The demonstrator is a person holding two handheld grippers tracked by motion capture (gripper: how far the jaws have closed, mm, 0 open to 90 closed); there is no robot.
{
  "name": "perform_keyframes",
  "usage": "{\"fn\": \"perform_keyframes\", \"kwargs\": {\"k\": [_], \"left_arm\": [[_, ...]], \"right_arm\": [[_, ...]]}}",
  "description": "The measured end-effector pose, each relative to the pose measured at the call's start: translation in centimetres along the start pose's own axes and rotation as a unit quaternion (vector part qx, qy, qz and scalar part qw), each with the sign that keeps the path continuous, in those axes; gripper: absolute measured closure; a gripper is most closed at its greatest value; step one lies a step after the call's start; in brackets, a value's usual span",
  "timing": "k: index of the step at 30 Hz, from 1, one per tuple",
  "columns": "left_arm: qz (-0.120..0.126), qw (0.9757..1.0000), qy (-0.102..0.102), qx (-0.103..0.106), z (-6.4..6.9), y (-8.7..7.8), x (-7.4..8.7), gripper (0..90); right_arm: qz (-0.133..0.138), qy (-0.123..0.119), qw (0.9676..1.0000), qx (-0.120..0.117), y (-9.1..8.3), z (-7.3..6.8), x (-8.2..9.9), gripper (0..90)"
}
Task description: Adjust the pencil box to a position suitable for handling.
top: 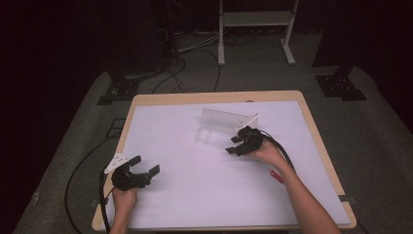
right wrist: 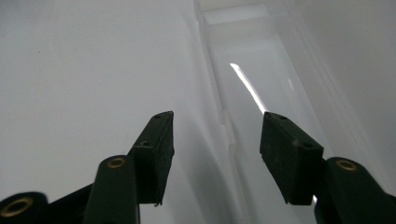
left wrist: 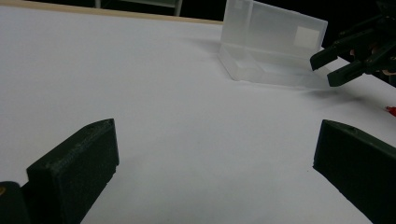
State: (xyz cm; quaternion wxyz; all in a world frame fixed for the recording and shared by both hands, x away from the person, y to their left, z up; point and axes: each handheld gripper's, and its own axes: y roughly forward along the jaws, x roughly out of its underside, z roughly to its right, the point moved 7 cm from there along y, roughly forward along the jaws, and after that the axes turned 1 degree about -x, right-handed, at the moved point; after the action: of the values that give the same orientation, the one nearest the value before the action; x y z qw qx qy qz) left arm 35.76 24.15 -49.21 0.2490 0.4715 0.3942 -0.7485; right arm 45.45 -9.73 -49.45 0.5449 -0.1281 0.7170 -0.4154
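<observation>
A clear plastic box (top: 219,127) lies open on the white sheet, its lid standing upright at the back. My right gripper (top: 236,145) hovers at the box's right end, jaws open. In the right gripper view the jaws (right wrist: 217,140) straddle the near wall of the box (right wrist: 261,60) without touching it. My left gripper (top: 145,165) rests low at the front left, wide open with nothing in it. The left gripper view looks across bare sheet between its jaws (left wrist: 215,154) toward the box (left wrist: 271,46) and the right gripper (left wrist: 331,67).
A small red object (top: 276,176) lies on the sheet by the right forearm, also at the edge of the left gripper view (left wrist: 390,110). The white sheet (top: 195,195) covers a wood-edged table. Cables trail off the left side. A white frame (top: 255,19) stands beyond the table.
</observation>
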Motion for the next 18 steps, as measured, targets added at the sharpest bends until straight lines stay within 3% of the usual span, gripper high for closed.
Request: {"fn": "perform_keyframes", "kwargs": {"k": [12, 18], "left_arm": [[0.001, 1.0, 0.001, 0.002, 0.0, 0.0, 0.0, 0.0], [0.0, 1.0, 0.0, 0.001, 0.0, 0.0, 0.0, 0.0]], "right_arm": [[-0.016, -0.005, 0.9997, 0.015, 1.1, 0.4, 0.3, 62.3], [-0.012, -0.007, 0.9997, 0.018, 1.4, 0.6, 0.2, 65.0]]}}
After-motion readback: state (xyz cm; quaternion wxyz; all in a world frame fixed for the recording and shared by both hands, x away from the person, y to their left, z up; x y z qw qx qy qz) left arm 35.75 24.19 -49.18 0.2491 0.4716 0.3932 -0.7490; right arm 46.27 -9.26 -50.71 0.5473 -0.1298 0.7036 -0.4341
